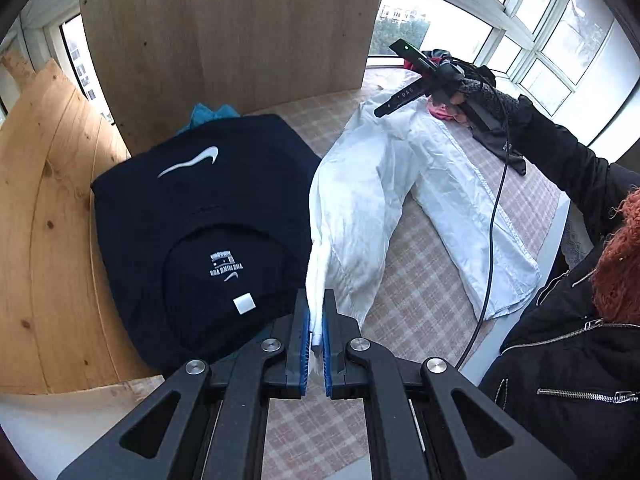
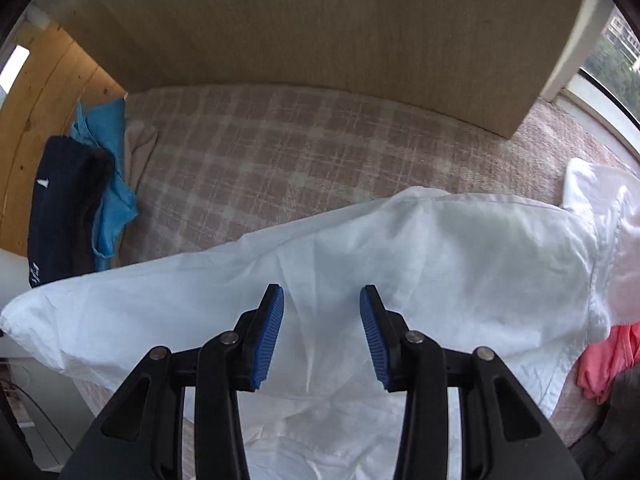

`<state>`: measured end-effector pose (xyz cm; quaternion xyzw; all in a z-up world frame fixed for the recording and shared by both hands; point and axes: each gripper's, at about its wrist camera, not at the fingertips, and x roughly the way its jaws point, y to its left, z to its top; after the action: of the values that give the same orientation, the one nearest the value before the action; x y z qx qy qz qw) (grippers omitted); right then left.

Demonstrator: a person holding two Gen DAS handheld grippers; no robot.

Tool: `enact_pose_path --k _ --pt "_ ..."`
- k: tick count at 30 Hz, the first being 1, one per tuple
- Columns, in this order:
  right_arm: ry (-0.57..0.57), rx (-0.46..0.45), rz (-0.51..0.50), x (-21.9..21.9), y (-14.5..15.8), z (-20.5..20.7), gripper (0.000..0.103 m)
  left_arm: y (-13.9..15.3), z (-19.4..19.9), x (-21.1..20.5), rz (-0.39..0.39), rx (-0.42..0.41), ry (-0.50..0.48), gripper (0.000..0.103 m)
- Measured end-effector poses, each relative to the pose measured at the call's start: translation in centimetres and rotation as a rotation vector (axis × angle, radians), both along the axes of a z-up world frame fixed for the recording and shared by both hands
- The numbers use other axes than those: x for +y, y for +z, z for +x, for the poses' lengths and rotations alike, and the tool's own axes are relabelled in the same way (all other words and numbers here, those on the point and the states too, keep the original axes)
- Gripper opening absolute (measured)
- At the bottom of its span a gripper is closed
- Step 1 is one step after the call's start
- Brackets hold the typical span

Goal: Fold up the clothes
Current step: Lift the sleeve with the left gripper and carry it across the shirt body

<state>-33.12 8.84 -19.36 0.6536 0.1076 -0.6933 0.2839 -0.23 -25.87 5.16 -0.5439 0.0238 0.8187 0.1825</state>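
Observation:
A white shirt (image 1: 436,184) lies spread on the checked pink cloth (image 1: 416,296) of the table. My left gripper (image 1: 317,320) is shut on the end of its sleeve, which rises taut from the shirt to the blue pads. A folded navy T-shirt (image 1: 200,216) with a white swoosh lies just left of the sleeve. In the right wrist view my right gripper (image 2: 322,320) hovers open over the white shirt (image 2: 360,248), with nothing between its fingers. The same gripper (image 1: 404,94) shows in the left wrist view above the shirt's far end, held by a gloved hand.
A tall wooden panel (image 1: 232,40) stands behind the table, and a curved wooden board (image 1: 52,240) lines its left side. A blue garment (image 2: 108,184) peeks from under the navy pile. Pink clothing (image 2: 608,360) lies beyond the shirt's collar. Windows (image 1: 552,32) lie at the right. A black cable (image 1: 494,220) crosses the shirt.

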Motion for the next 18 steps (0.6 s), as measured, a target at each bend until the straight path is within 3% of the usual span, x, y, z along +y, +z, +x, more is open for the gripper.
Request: enact_pose_path --k 2,5,9,11,18 --pt "0.038 0.018 0.063 -1.5 -1.9 -0.3 0.039 -0.2 0.1 -0.3 0.010 -0.004 0.022 0.004" --pt "-0.041 0.207 0.137 -1.5 -1.7 -1.9 0.031 0.0 0.6 -0.6 0.027 0.009 0.038 0.004" --pt "-0.095 0.162 0.000 0.1 -0.7 -2.5 0.031 -0.5 1.7 -0.7 0.027 -0.003 0.049 0.004" --pt "-0.063 0.149 -0.052 0.1 0.7 -1.4 0.031 -1.1 1.5 -1.1 0.013 -0.019 0.062 0.004" --pt "0.095 0.088 -0.071 -0.1 2.9 4.5 0.031 0.4 -1.6 -3.2 -0.011 0.022 0.092 0.004"
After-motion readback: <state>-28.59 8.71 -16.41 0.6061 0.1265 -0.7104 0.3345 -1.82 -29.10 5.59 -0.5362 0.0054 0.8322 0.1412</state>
